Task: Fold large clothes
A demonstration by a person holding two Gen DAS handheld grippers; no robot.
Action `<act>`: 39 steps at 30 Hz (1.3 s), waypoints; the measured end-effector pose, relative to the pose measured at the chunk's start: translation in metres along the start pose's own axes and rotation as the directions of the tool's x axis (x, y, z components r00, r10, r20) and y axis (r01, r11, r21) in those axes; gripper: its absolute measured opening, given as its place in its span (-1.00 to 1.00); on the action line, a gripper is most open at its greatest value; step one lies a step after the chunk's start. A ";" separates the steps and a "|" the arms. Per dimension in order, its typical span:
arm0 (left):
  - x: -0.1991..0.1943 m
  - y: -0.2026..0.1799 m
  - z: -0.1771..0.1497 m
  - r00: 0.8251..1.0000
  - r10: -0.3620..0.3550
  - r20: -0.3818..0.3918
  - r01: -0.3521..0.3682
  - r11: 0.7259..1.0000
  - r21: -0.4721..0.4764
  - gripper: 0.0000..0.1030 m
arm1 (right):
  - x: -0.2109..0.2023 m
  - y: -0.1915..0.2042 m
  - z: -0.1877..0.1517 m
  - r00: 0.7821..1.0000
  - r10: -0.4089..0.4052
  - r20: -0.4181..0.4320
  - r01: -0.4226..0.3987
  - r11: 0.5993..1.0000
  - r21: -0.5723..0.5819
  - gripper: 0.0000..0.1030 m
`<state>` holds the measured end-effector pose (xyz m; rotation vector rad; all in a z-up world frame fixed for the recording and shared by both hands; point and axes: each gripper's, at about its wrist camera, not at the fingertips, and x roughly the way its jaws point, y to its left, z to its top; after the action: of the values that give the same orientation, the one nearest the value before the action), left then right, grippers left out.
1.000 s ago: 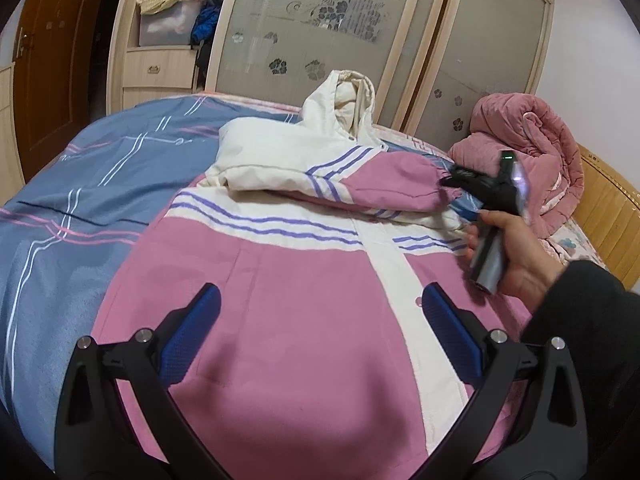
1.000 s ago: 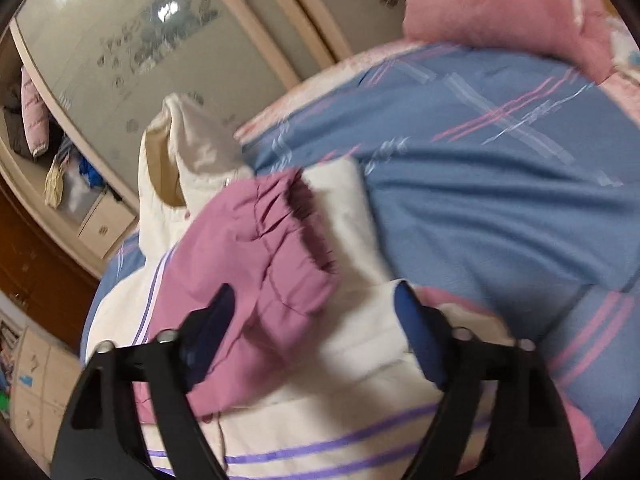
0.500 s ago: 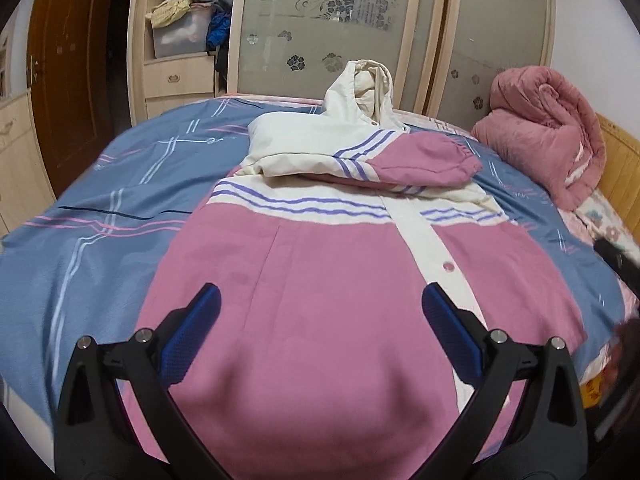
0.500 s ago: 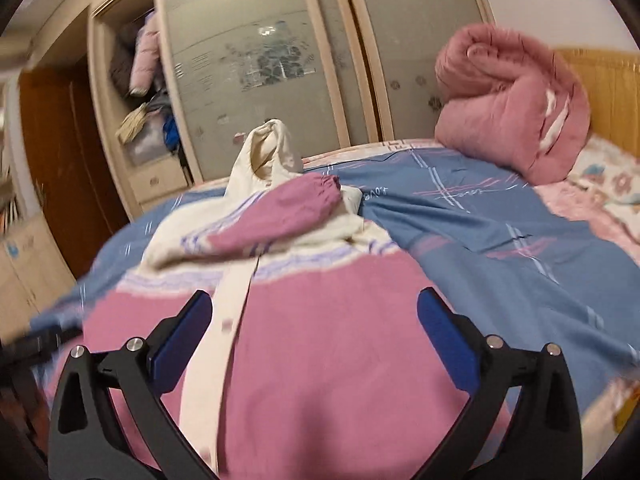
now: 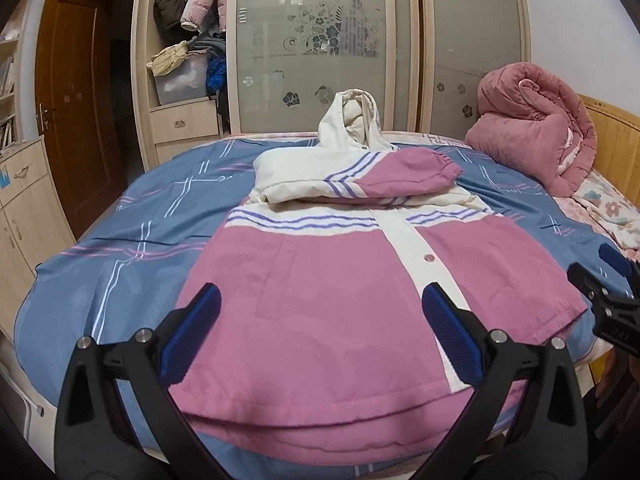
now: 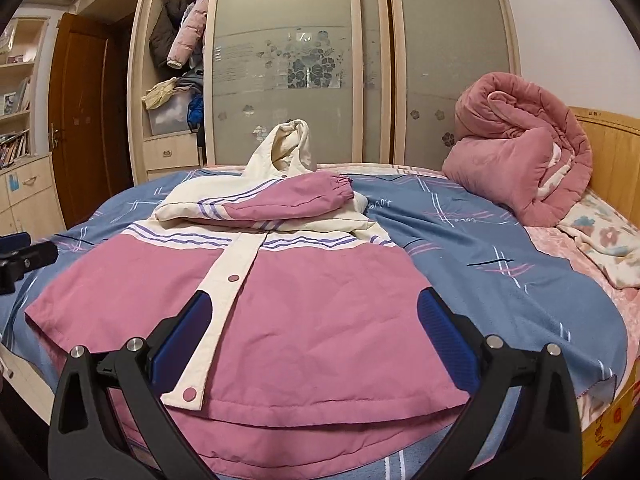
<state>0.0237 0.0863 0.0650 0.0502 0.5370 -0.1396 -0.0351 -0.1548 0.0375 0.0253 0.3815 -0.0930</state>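
Note:
A pink and cream hooded jacket (image 5: 320, 280) lies front up on the bed, also in the right wrist view (image 6: 304, 300). Both sleeves (image 5: 384, 180) are folded across its chest, the pink one on top, with the hood (image 5: 352, 124) at the far end. My left gripper (image 5: 320, 336) is open and empty, hovering over the jacket's near hem. My right gripper (image 6: 312, 340) is open and empty over the hem too. The right gripper also shows at the right edge of the left wrist view (image 5: 608, 292). The left gripper shows at the left edge of the right wrist view (image 6: 20, 256).
The bed has a blue plaid sheet (image 5: 120, 248). A rolled pink quilt (image 5: 532, 140) lies at the far right by the wooden headboard (image 5: 616, 152). A wardrobe with frosted sliding doors (image 5: 320, 48) and an open shelf stands behind. A wooden door (image 5: 68, 100) is at left.
My right gripper let go of the pink sleeve, which now lies across the chest. Both grippers have drawn back to the jacket's near hem and stayed open.

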 end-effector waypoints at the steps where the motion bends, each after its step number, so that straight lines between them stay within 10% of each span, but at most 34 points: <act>1: -0.001 -0.001 -0.001 1.000 0.000 0.000 0.000 1.000 0.001 0.96 | 0.001 -0.001 0.000 1.000 0.005 -0.007 -0.005 1.000 0.003 0.97; 39: 0.019 0.004 -0.009 0.999 0.013 -0.047 -0.013 1.000 -0.001 0.96 | 0.011 0.003 0.002 0.999 0.043 -0.026 -0.042 0.998 0.043 0.97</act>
<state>0.0358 0.0883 0.0478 0.0557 0.5835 -0.1251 -0.0238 -0.1525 0.0355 0.0770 0.4055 -0.0591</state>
